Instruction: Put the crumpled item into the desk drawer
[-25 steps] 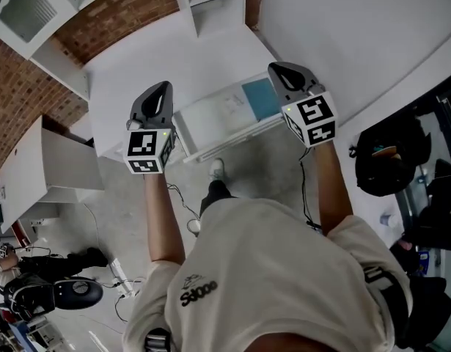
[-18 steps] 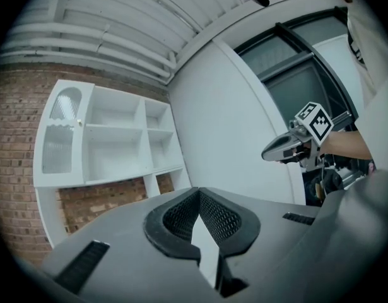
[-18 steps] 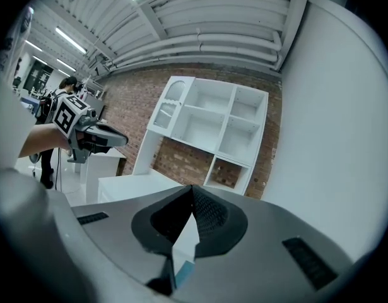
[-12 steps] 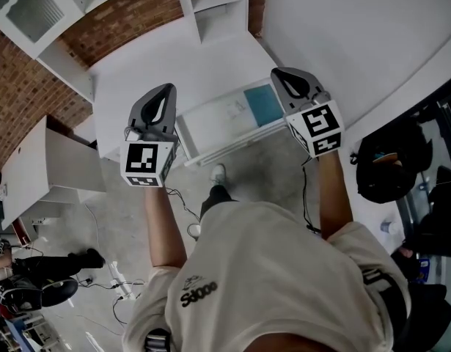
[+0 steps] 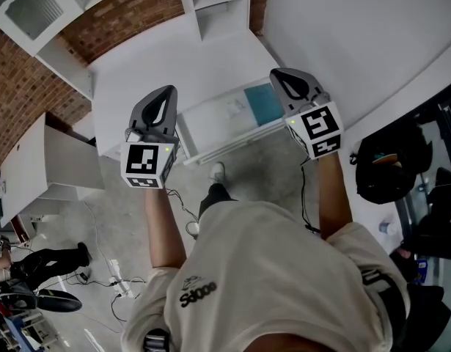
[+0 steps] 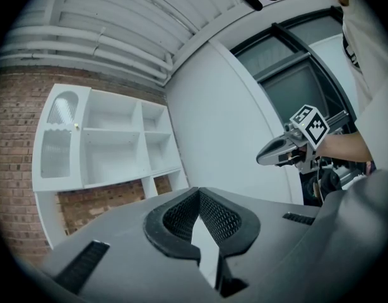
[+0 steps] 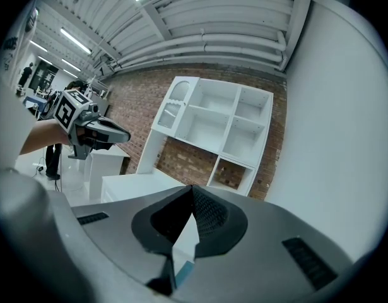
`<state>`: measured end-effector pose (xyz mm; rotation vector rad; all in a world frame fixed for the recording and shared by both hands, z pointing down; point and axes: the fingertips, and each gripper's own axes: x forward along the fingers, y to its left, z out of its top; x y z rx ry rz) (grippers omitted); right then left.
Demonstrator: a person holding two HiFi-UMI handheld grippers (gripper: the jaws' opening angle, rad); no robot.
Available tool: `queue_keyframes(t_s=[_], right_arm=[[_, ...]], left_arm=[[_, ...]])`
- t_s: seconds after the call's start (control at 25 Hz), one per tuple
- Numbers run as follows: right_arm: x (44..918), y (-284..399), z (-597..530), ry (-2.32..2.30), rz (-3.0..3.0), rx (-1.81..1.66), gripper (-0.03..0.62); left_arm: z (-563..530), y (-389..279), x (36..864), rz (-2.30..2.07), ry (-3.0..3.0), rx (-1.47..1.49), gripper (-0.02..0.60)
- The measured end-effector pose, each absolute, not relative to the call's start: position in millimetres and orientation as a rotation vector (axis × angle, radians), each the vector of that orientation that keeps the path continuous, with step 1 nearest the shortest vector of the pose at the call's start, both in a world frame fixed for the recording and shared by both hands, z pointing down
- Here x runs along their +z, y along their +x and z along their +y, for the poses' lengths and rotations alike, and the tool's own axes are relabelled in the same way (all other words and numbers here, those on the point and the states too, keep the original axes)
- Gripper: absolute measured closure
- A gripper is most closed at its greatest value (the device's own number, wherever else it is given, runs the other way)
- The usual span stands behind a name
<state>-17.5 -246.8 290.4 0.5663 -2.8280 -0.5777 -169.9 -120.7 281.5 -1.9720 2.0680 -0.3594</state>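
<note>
Crumpled item shows in neither grip, and I cannot place it with certainty: the open drawer (image 5: 232,139) at the middle of the head view holds white sheets and a blue pad (image 5: 262,100), and a faintly marked pale patch among them may be it, too small to tell. The left gripper (image 5: 165,92) at centre left and the right gripper (image 5: 278,73) at centre right hang level over the drawer's two ends, clear of the white worktop (image 5: 152,64). In each gripper view the fingers (image 6: 228,219) are closed tip to tip with nothing between them. I judge this the tail of the placing step or a pause before it. The next move calls for confirming the item lies inside, then setting closed fingers against the drawer front and pushing it squarely.
</note>
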Motion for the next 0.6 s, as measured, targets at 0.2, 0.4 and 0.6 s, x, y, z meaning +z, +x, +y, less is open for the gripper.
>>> queue_keyframes(t_s=[0.2,0.4,0.6], right_arm=[[298,-19,-250,0.564,-2.822,-0.552,0.589],[304,-25,-253,0.544,-2.816,-0.541,0.589],[310,-27,-259,0.544,-2.815,-0.509,0.589]], left_arm=[[-124,-172,291,2.089,-1.987,-0.374,0.563],[-130,-173,301,2.105,-2.013,-0.386,0.563],[-134,-179,302,2.123,-2.007,-0.397,0.563]])
